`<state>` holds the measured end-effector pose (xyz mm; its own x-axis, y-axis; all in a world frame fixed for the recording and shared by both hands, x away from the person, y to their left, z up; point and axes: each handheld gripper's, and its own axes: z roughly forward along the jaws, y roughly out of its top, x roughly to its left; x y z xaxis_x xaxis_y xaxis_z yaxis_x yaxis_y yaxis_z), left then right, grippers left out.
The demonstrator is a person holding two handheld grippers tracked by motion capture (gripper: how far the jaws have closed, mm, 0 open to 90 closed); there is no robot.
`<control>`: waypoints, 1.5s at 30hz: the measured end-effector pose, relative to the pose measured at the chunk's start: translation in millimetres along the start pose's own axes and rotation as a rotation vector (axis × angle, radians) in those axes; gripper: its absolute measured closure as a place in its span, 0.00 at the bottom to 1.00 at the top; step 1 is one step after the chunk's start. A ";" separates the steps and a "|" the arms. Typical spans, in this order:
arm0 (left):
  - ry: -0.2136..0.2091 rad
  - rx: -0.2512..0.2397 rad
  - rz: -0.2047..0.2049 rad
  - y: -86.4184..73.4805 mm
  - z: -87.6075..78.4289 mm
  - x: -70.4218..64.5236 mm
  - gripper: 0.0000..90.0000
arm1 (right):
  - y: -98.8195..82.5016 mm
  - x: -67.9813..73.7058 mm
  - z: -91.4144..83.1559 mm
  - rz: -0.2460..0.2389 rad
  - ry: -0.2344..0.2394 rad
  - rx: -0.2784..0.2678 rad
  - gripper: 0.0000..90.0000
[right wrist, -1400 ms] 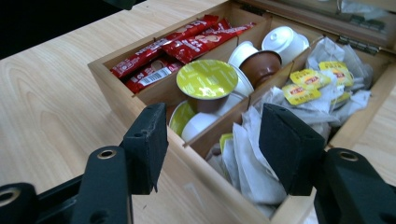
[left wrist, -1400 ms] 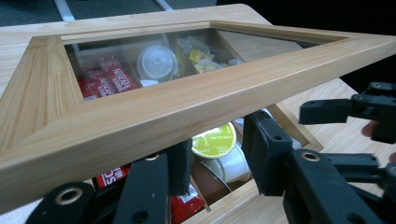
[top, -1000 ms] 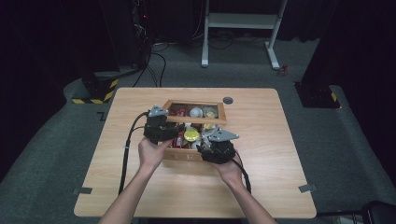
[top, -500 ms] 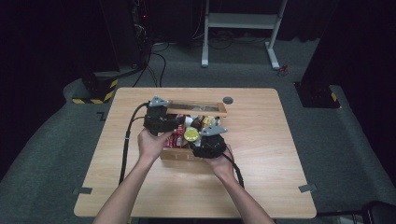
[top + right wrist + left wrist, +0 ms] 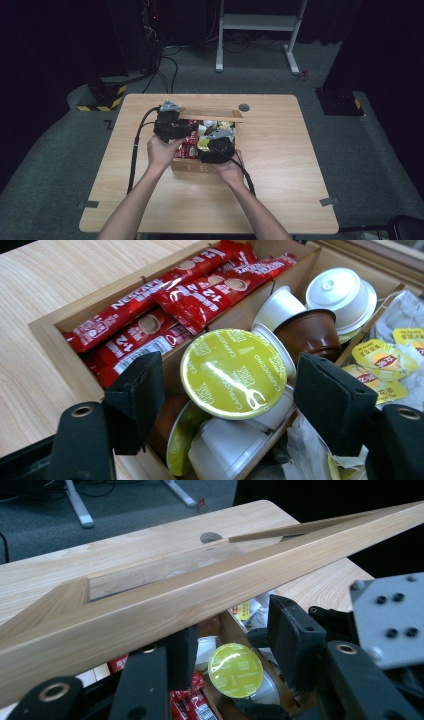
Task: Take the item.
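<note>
A wooden compartment box [image 5: 200, 164] sits mid-table with red coffee sachets [image 5: 165, 295], capsules and tea bags inside. Its wooden framed lid [image 5: 212, 115] is tipped up. In the left gripper view the lid's bar [image 5: 210, 585] crosses over both jaws of my left gripper [image 5: 232, 630], which stand apart with nothing pinched between them. My right gripper [image 5: 232, 372] reaches into the box. Its jaws have just been opening and now stand either side of a green-topped capsule [image 5: 232, 372], which lies on other capsules with gaps to both pads [image 5: 140, 390]. The same capsule [image 5: 235, 670] appears below the lid.
A brown capsule [image 5: 310, 332] and white capsules [image 5: 340, 290] crowd the middle compartment, with yellow tea bags [image 5: 385, 360] to the right. A round cable hole [image 5: 244, 107] lies in the table behind the box. Bare tabletop [image 5: 300, 165] surrounds the box.
The lid has tipped up from the box. My right gripper has shifted a little left over the box, and its jaws have spread away from the green-topped capsule.
</note>
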<state>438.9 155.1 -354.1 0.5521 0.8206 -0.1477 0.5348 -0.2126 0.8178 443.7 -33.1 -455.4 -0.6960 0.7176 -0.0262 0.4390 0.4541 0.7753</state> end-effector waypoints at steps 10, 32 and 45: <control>-0.006 -0.002 -0.003 -0.8 -0.3 0.6 0.63 | 0.4 0.4 7.2 -0.020 -0.016 0.031 0.40; -0.029 0.011 0.003 -3.4 -2.3 3.2 0.64 | 0.6 4.9 1.9 -0.021 -0.012 0.017 0.41; -0.025 -0.001 -0.002 -6.2 -2.1 2.4 0.63 | -1.9 -6.8 -22.1 0.026 -0.034 -0.023 0.41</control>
<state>435.6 159.5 -358.3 0.5673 0.8072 -0.1630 0.5351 -0.2109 0.8180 435.1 -50.6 -442.8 -0.6644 0.7469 -0.0268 0.4437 0.4230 0.7901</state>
